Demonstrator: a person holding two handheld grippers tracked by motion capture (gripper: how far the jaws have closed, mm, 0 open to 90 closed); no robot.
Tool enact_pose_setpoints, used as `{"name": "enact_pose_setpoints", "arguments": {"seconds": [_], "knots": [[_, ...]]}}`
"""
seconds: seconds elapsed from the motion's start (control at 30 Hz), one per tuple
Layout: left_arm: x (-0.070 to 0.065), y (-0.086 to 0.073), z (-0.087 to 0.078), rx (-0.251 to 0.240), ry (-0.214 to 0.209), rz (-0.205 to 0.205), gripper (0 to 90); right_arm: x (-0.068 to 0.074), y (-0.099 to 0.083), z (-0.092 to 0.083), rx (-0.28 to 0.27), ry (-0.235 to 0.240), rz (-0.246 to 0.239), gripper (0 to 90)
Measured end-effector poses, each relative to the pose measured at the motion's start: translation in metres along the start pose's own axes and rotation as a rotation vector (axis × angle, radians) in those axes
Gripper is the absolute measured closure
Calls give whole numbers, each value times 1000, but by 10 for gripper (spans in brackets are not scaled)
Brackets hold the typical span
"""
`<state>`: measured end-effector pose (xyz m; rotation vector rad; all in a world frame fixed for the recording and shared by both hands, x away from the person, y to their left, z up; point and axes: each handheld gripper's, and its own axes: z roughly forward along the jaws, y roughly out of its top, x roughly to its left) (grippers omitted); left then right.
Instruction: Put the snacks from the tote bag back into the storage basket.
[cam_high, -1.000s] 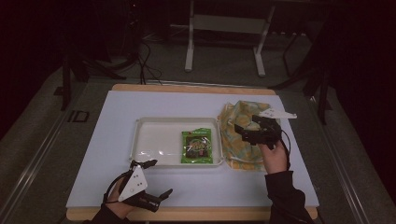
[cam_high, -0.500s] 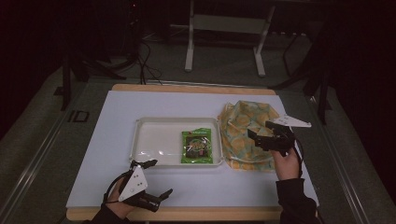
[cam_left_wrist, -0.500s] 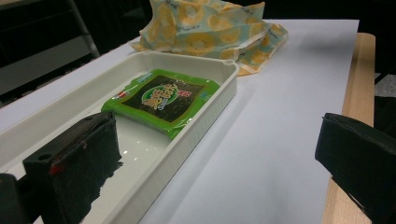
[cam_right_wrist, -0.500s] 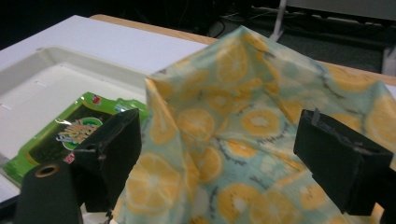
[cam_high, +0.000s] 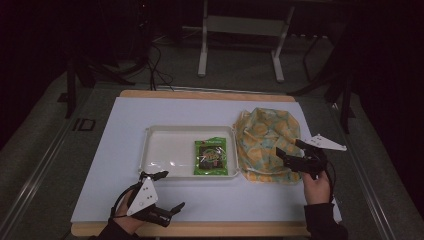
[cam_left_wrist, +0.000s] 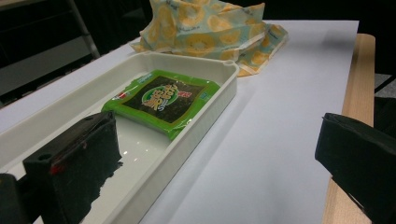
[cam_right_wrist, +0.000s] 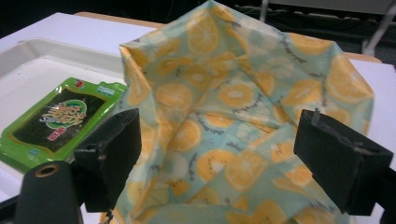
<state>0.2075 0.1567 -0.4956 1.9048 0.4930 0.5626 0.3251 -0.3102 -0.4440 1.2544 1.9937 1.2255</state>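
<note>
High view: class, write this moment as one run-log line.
right gripper: open, at bag | left gripper: open, near table edge | packet: in tray | bag: beside tray

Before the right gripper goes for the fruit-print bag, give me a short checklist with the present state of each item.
1. Right gripper open: ok, jaws wide apart.
2. Right gripper lined up with the bag: ok, the bag's open mouth lies between the jaws in the right gripper view.
3. Bag already gripped: not ok, jaws not closed on the cloth.
4. Snack packet lying flat in the tray: ok.
5. Left gripper out of the way: ok, open, near the table's front edge, holding nothing.
6. Anything inside the bag: cannot tell.
</note>
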Motion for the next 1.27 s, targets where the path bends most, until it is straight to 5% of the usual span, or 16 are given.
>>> {"name": "enact_pose_setpoints", "arguments": {"seconds": [0.43, 0.63, 1.0, 1.27], "knots": [[0, 0, 0, 1, -3, 1, 3, -3, -14, -8, -36, -27, 17, 148], [0, -1, 0, 3, -9, 1, 3, -2, -16, -10, -69, -86, -1, 147], [0, -1, 0, 4, -12, 1, 3, -5, -21, -8, -75, -83, 30, 147], [0, -1, 0, 4, -10, 3, 3, -4, -19, -11, -101, -90, 9, 147]]}}
